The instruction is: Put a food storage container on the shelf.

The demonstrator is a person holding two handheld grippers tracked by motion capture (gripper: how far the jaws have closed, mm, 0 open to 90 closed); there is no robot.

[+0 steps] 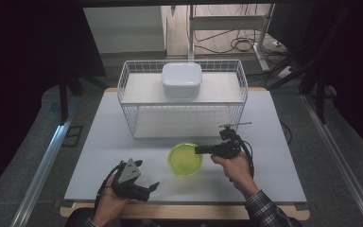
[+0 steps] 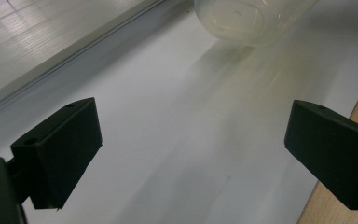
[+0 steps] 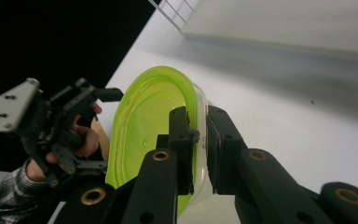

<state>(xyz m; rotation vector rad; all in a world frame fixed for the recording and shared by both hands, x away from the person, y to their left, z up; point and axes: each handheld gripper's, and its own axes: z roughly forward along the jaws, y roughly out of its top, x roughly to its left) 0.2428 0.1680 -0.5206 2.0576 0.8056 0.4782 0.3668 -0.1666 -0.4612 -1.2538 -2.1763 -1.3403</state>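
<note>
The right tongs [image 3: 198, 140] are pinching the thin rim of the light, bendy green plastic bowl [image 1: 185, 159], while the left tongs [image 2: 191, 154] are spread.

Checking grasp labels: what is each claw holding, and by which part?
Right claw is clamped on the rim of the green bowl, one pad inside the wall and one outside. Left claw stands open over the white table, holding nothing.

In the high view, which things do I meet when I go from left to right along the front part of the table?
Left hand-held gripper, open → green bowl → right hand-held gripper, shut on the bowl's rim.
</note>
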